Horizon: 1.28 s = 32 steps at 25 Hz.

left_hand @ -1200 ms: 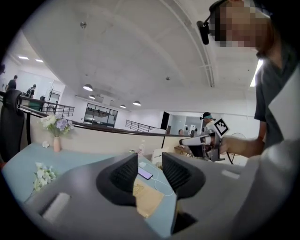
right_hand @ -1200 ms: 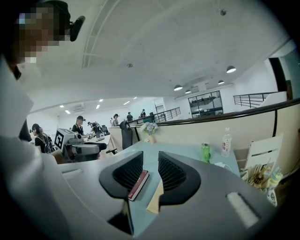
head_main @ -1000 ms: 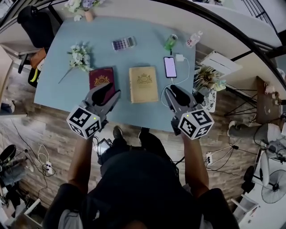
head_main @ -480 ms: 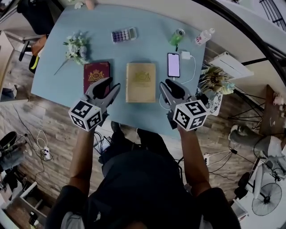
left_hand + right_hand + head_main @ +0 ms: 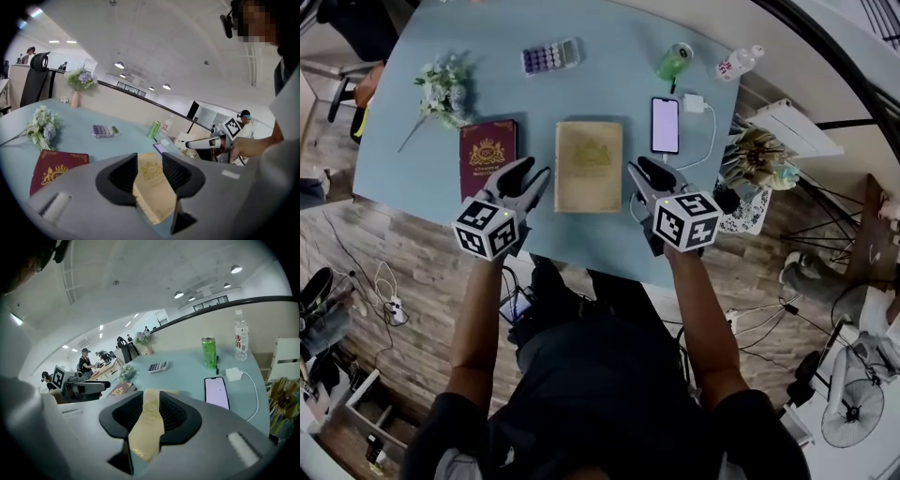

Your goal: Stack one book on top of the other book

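Two books lie flat side by side on the light blue table (image 5: pixel 412 178): a dark red book (image 5: pixel 487 155) on the left and a tan book (image 5: pixel 589 164) on the right, both with gold crests. My left gripper (image 5: pixel 534 171) hovers open over the table's near edge, between the two books. My right gripper (image 5: pixel 639 169) hangs open just off the tan book's right edge. In the left gripper view the tan book (image 5: pixel 154 187) shows through the left gripper (image 5: pixel 150 171), with the red book (image 5: pixel 54 171) to its left. The right gripper (image 5: pixel 151 411) also frames the tan book (image 5: pixel 146 427).
A phone (image 5: pixel 665 125) on a charger cable lies right of the tan book. Behind the books are a calculator (image 5: pixel 550 56), a green can (image 5: pixel 675 62), a water bottle (image 5: pixel 739 64) and a white flower bunch (image 5: pixel 445 89). A wood floor with cables lies below the near table edge.
Both grippers have drawn inward toward the tan book. The left one has moved off the red book toward the gap between the books. Neither book has moved.
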Tool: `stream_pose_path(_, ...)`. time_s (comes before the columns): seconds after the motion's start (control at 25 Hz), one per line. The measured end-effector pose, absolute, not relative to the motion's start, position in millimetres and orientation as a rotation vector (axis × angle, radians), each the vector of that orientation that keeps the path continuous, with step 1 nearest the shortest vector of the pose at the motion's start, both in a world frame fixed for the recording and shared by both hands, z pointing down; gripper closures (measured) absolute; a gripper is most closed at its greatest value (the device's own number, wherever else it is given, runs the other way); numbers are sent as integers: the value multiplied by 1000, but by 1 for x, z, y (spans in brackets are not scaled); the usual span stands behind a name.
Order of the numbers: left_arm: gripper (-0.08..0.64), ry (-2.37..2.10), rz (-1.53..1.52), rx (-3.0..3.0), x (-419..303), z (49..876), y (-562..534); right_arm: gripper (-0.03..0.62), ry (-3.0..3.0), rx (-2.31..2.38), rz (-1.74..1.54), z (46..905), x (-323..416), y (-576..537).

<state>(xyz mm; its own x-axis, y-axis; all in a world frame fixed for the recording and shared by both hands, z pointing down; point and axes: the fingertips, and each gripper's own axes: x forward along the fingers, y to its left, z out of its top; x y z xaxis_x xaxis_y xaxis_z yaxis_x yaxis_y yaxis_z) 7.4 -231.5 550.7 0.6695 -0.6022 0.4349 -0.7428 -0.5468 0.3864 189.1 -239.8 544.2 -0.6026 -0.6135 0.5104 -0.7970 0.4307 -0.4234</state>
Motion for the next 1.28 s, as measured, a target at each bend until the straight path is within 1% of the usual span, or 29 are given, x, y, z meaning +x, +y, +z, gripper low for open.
stream_pose_path(0.52, 325, -985, 454, 2185, 20, 641, -233, 502, -2287, 1158, 1071, 622, 183, -242)
stream_pose_path(0.76, 296, -963, 470, 2133, 26, 666, -229, 482, -2237, 1150, 1132, 647, 182, -239)
stream_pose_path(0.96, 293, -944, 475, 2103, 32, 683, -227, 459, -2214, 1136, 1221, 664, 180, -237)
stream_pose_path(1.12, 293, -924, 467, 2075, 35, 692, -225, 459, -2204, 1129, 1267, 673, 177, -235)
stream_pose_path(1.28, 295, -912, 394, 2033, 38, 694, -225, 462, -2194, 1136, 1300, 678, 171, -234)
